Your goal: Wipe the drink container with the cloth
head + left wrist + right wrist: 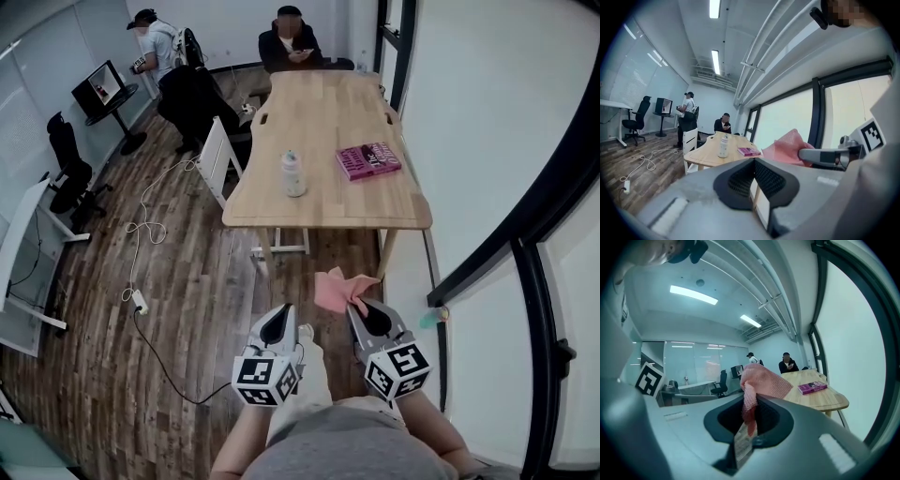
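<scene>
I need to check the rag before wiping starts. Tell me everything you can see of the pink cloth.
The cloth is pink, with a coarse woven texture, crumpled. The right gripper is shut on it: a bunched fold runs down between the jaws, the rest flares above their tips. A pale tag hangs below the fold. It is held in air, short of the table.

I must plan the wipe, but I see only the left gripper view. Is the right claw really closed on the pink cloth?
Observer: Yes. In the right gripper view the right claw is shut on the cloth.
Operator: Does that view show the bottle?
Observer: No. Of the table's things, only the book shows there.
Operator: Is the bottle in reach?
Observer: Probably not. In the head view, floor lies between the right claw and the table; the bottle stands upright near the near edge.
</scene>
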`<state>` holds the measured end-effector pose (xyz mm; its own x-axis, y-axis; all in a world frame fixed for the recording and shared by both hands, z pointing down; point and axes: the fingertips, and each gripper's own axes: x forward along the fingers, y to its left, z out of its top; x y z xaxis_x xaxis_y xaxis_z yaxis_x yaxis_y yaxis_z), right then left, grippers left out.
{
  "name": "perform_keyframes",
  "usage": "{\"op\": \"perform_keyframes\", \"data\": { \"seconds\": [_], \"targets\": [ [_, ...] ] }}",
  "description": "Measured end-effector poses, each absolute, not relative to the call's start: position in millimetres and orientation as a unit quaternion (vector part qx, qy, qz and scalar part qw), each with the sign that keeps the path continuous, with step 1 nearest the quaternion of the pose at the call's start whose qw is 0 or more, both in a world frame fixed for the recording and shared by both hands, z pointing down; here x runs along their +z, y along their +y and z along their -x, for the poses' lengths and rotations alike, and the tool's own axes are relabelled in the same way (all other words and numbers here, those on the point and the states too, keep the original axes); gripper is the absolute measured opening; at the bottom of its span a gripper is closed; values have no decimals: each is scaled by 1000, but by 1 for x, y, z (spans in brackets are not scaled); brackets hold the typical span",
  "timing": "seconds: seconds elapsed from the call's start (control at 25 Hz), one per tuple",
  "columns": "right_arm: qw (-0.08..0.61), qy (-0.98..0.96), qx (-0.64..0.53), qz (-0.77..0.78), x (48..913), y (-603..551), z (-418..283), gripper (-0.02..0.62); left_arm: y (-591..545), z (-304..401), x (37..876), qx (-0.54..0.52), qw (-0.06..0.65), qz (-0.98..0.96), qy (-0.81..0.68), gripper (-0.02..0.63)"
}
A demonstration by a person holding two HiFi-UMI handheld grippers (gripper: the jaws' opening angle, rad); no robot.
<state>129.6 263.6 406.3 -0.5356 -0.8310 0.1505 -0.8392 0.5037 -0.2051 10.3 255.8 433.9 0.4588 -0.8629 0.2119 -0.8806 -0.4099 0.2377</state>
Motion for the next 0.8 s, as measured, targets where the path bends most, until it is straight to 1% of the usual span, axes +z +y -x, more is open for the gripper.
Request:
{"op": "perform_keyframes", "data": {
  "seconds": [0.36, 0.8],
  "targets": [
    [25, -862, 127, -490, 416, 175, -115, 29, 164, -1, 440, 28, 158, -847, -507, 3],
    [27, -862, 115, -493, 396, 49, -89, 29, 37, 26, 429, 25, 158, -851, -501, 3]
  ]
}}
